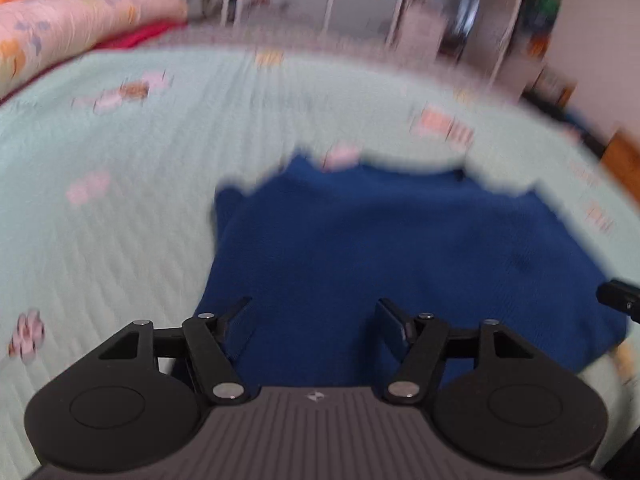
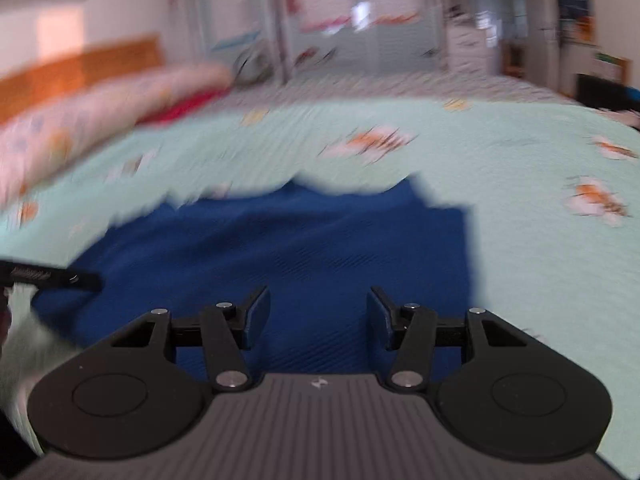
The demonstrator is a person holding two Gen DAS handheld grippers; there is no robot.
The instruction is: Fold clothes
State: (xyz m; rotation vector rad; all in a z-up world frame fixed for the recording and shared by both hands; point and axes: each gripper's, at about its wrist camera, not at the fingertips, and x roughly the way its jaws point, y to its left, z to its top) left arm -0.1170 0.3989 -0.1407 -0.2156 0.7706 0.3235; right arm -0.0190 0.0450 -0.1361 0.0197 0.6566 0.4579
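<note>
A dark blue garment [image 1: 400,264] lies spread on a bed whose pale mint bedspread [image 1: 100,240] is quilted in wavy ribs and dotted with small pink and orange patches. The cloth looks like a knit, though both views are smeared with blur and its exact kind cannot be told. Its far edge is ragged in outline, and its left side in the left wrist view shows a folded-over flap.

The left tongs [image 1: 314,320] stand wide open above the near part of the blue garment, with nothing between the two fingers; cloth shows in the gap. The right tongs [image 2: 318,312] are likewise spread wide and hold nothing, hovering over the garment's near right portion [image 2: 280,248]. Whether either set touches the fabric cannot be told.

Each camera catches a sliver of the other tool: a black part at the right edge of the left view, and a black finger at the left edge of the right view (so the two tools sit side by side over the same cloth).

At the far left of the bed lies a pink patterned pillow [image 1: 72,28], with a red cloth [image 1: 136,38] under its edge. Beyond the bed stands a pale wardrobe [image 2: 320,20].
</note>
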